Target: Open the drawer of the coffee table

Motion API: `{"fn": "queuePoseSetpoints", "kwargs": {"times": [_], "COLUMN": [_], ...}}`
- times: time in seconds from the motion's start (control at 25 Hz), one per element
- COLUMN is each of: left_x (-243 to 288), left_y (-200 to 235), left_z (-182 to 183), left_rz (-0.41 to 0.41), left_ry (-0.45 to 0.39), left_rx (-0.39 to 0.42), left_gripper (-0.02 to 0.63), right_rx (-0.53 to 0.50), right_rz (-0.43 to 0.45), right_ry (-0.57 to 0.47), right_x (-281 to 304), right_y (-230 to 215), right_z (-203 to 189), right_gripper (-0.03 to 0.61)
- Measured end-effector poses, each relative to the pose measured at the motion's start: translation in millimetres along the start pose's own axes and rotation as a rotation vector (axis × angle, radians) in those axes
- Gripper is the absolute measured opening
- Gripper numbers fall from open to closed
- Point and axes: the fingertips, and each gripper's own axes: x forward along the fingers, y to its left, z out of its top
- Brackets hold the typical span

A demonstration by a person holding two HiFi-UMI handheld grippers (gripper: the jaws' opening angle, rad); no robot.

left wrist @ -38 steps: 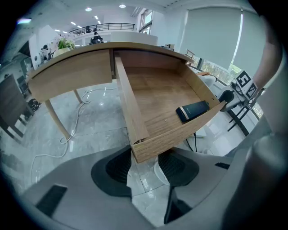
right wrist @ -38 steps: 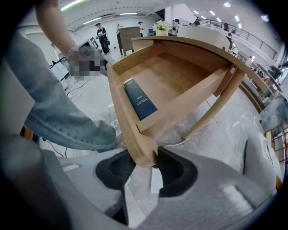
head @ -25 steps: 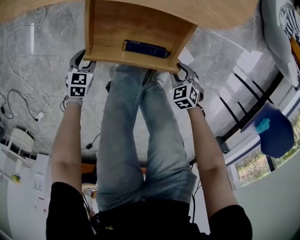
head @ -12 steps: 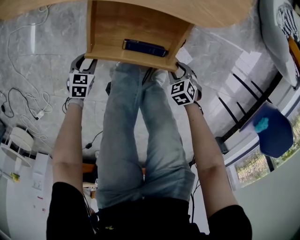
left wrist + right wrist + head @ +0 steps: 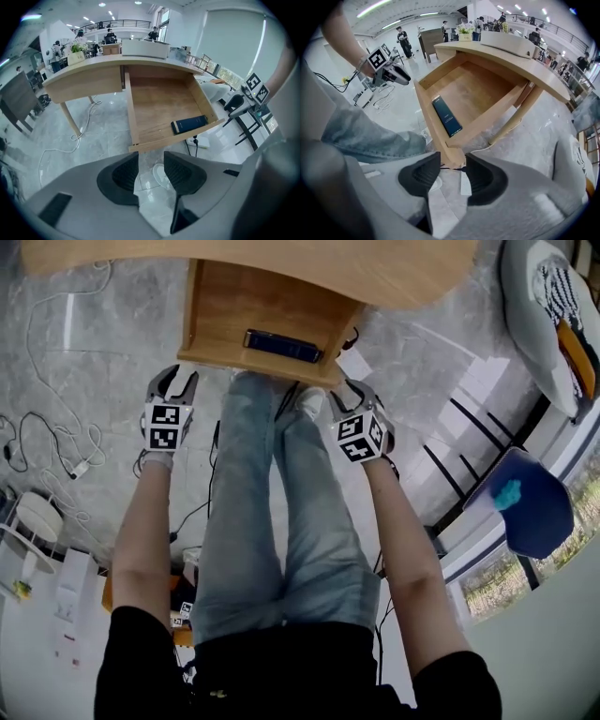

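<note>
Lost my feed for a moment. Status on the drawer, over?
Fingers apart on left gripper, clear; right gripper open beside drawer corner. Drawer pulled out, flat dark blue box inside. Legs under its front.

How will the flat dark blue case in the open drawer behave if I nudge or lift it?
The dark blue case lies flat on the drawer floor, so it should slide rather than roll or tip. Its straight edges suggest it is stiff. It looks thin, probably light, but awkward to get jaws under.
</note>
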Motion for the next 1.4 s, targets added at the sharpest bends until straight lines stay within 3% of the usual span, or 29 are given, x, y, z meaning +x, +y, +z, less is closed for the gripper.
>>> {"fn": "queuePoseSetpoints", "kwargs": {"times": [0.24, 0.64, 0.8, 1.16, 1.4], "left_x": [-34, -103, -131, -212, -269], "left_y": [-18, -57, -72, -109, -131], "left_z": [35, 105, 128, 170, 195], "left_rz": [0.003, 0.009, 0.018, 0.021, 0.015], "left_ry": [-0.059, -0.205, -0.270, -0.315, -0.380], "left_rx": [-0.024, -0.121, -0.112, -0.127, -0.194], "left_gripper": [0.153, 0.054, 0.029, 0.014, 0.014], "right_rx": [0.028, 0.088, 0.119, 0.178, 0.182], "right_rz": [-0.005, -0.019, -0.019, -0.019, -0.035], "right_ry": [-0.049, -0.182, -0.257, -0.393, -0.468], "right_x": [-45, -135, -168, -255, -315], "right_y": [-11, -21, -18, -21, -19], "right_z": [19, 63, 76, 112, 126], "right_gripper": [0.161, 0.058, 0.004, -0.002, -0.002]}}
